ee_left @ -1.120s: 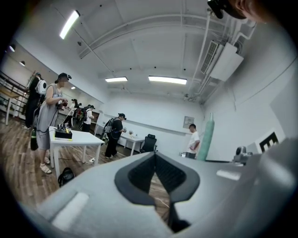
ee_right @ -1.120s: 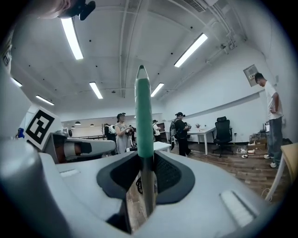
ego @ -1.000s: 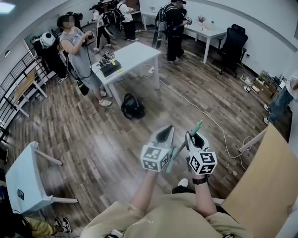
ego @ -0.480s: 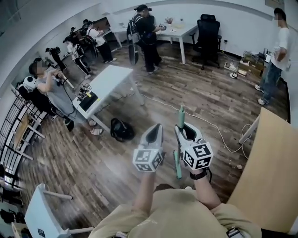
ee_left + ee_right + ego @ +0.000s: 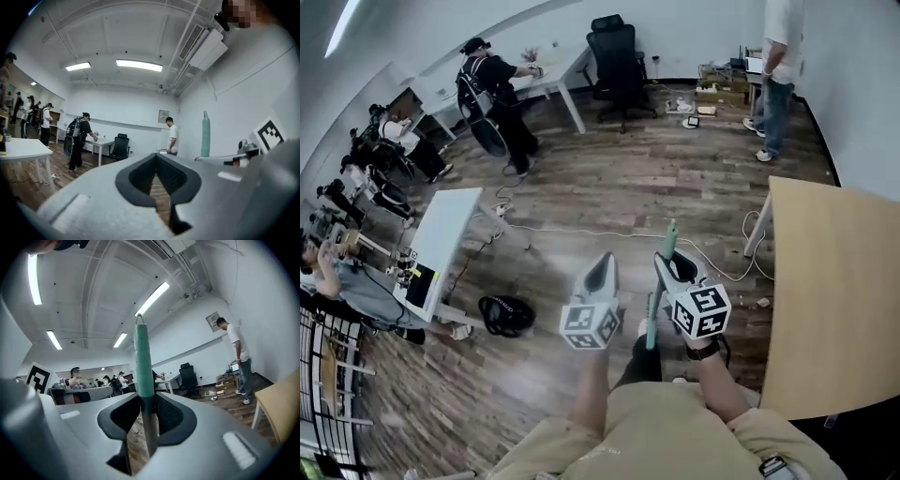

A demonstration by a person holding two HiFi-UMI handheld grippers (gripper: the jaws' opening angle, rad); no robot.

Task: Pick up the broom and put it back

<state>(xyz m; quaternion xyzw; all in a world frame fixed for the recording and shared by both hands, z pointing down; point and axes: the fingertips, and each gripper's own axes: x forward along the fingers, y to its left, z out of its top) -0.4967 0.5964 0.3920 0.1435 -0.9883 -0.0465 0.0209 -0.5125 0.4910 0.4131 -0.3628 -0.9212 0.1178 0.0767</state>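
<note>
text, labels, numbers: none readable | wall plaque (image 5: 163, 116): too small to read

The broom (image 5: 651, 323) shows only as a green handle; its lower end is lost against the wearer's dark leg (image 5: 642, 364), lower centre. A standing person (image 5: 778, 56), upper right, is cut off at the shoulders by the top edge. Objects (image 5: 420, 278) on the white surface (image 5: 450, 220), left, are too small to identify.

The broom handle (image 5: 651, 323) is pale teal, the left tongs (image 5: 601, 263) and right tongs (image 5: 667, 264) are light grey with black-and-white square-patterned cubes, the floor (image 5: 609, 187) is streaky brown plank, and the worktop (image 5: 834, 300) is pale tan.
</note>
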